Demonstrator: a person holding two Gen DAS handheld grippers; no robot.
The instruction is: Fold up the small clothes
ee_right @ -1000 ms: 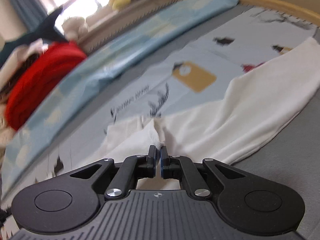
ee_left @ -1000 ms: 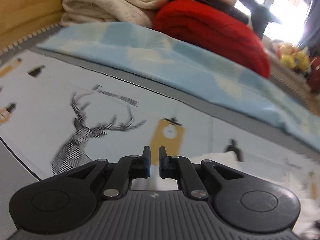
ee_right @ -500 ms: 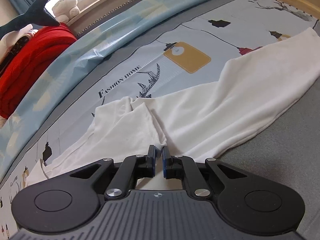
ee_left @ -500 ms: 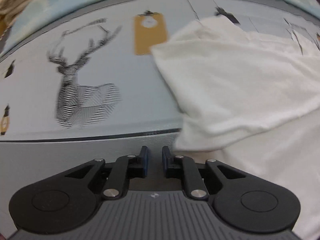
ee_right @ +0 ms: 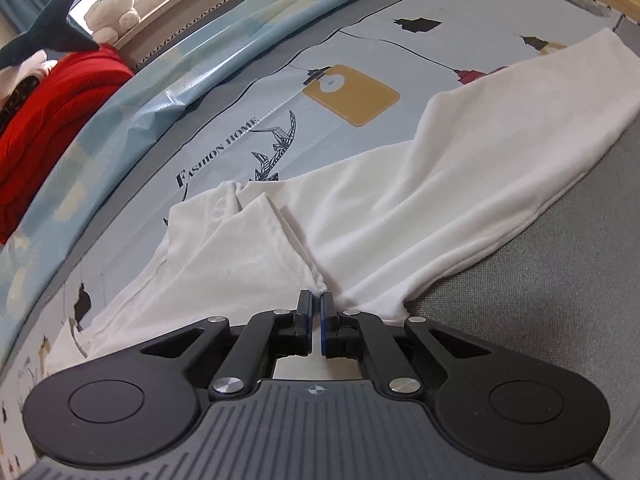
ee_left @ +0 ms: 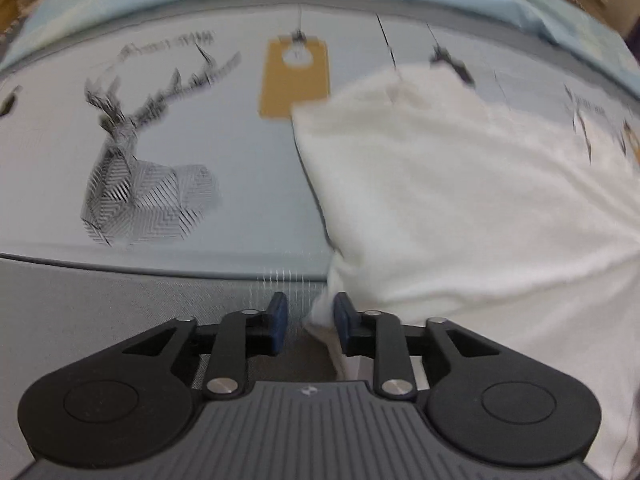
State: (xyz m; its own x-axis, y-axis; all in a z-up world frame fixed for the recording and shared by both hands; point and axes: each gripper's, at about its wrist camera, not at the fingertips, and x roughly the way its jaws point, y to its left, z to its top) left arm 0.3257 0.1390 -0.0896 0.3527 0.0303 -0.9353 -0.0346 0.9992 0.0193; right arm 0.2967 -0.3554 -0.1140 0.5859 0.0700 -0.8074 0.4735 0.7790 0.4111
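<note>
A white garment (ee_left: 440, 200) lies spread and rumpled on a printed bed sheet (ee_left: 200, 140). In the left wrist view its near corner bunches at my left gripper (ee_left: 307, 312). The jaws are opening; the cloth corner sits between them against the right pad, and the left pad is clear of it. In the right wrist view the white garment (ee_right: 460, 184) stretches away to the upper right. My right gripper (ee_right: 316, 300) is shut on a raised fold of it, with cloth falling away on both sides.
A light blue cloth (ee_right: 200, 60) runs along the sheet's far side. A red blanket (ee_right: 48, 112), a dark shark plush (ee_right: 48, 36) and a pale stuffed toy (ee_right: 112, 12) lie beyond. A plain grey band (ee_right: 560, 300) borders the sheet nearest me.
The left view swung down from the stacked blankets to the sheet and the garment's corner, and its jaws spread apart. The right gripper stayed closed on the fold.
</note>
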